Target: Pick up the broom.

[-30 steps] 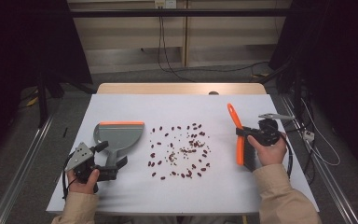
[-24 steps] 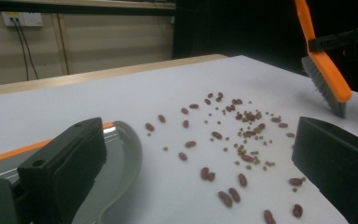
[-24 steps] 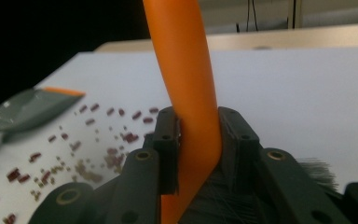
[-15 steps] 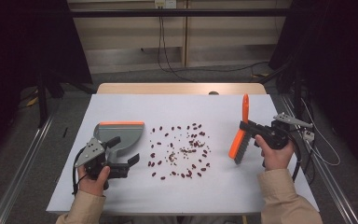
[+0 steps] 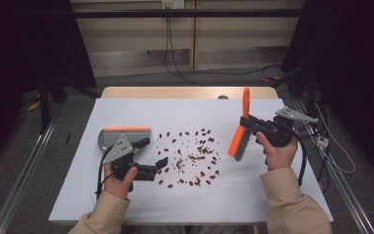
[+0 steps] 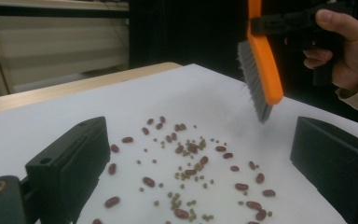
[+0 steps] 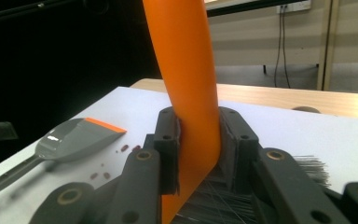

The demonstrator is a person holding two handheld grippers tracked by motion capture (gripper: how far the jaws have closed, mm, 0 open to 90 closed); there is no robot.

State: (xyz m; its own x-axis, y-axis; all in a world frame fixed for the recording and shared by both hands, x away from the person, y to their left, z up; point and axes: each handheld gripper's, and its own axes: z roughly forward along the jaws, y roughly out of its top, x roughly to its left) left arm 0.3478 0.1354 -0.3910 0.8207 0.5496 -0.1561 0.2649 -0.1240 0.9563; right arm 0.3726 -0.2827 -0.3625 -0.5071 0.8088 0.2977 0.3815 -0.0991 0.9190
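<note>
White table [image 5: 282, 204]: scattered dark red beans [image 5: 190, 157] at centre. Grey plastic dustpan with orange lip [image 5: 121, 136] at left, flat beside the beans. Orange-handled brush with grey bristles [image 5: 240, 134]: raised above the table right of the beans, clamped by the handle in the right gripper [image 5: 251, 124]. Left gripper [image 5: 152, 156]: jaws spread, empty, just beside the dustpan, pointing at the beans.

An orange-handled brush [image 5: 239, 139] with grey bristles hangs tilted above the white table [image 5: 282, 204], right of scattered red beans [image 5: 190, 158].
</note>
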